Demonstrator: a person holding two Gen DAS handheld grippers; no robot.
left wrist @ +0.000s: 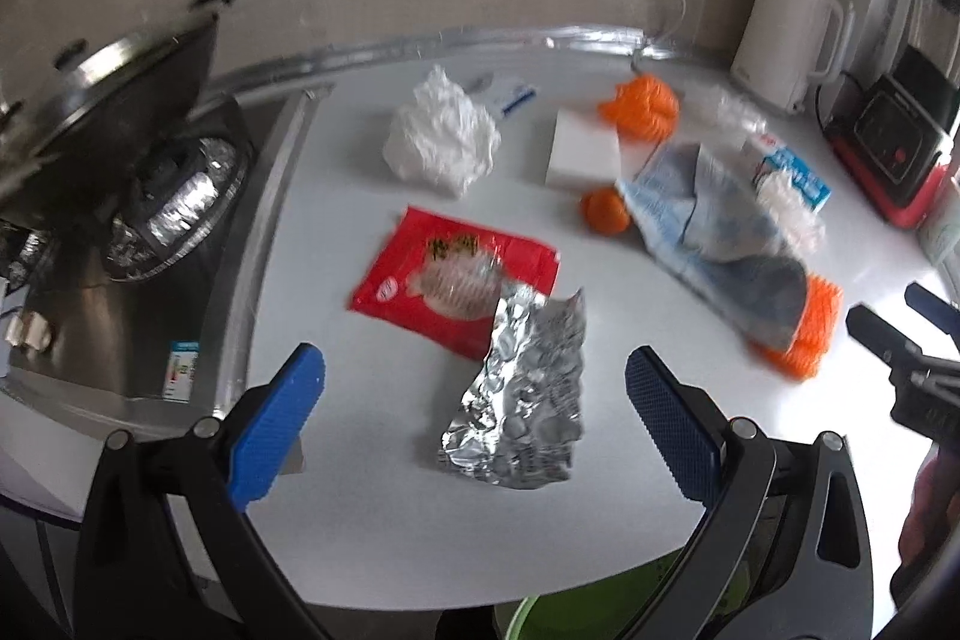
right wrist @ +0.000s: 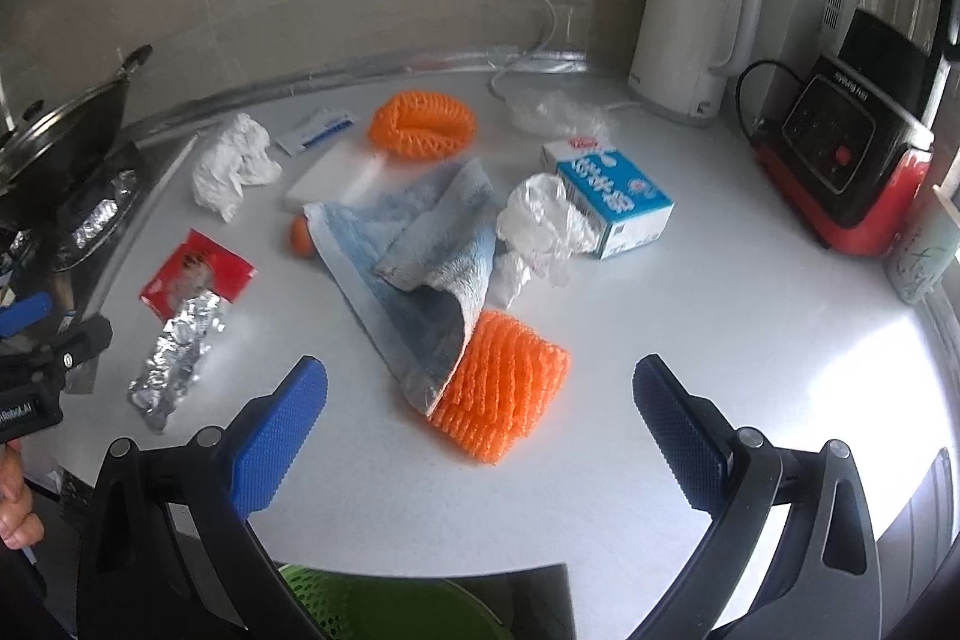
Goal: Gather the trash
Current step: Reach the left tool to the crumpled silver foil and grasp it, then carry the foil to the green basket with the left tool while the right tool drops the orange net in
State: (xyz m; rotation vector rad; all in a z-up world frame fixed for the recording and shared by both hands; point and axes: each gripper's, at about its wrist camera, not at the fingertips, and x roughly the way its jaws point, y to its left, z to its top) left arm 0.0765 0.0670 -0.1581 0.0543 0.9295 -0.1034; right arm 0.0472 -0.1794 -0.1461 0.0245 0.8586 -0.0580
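1. The left gripper [left wrist: 474, 418] was wide open and held nothing, right above the crumpled foil [left wrist: 519, 394] on the worktop [left wrist: 372, 520].
2. The right gripper [right wrist: 480, 424] was wide open and empty too, near the orange foam net [right wrist: 504, 388].
3. Nothing was picked up yet (a green bin [right wrist: 384, 610] waited below), so I think the foil needed a pinch next.

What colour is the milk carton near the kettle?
The milk carton is blue and white, clearest in the right wrist view.

Home kitchen, white countertop [right wrist: 750, 340], electric kettle [right wrist: 690, 34], blender [right wrist: 858, 112], stove pan [left wrist: 114, 100]
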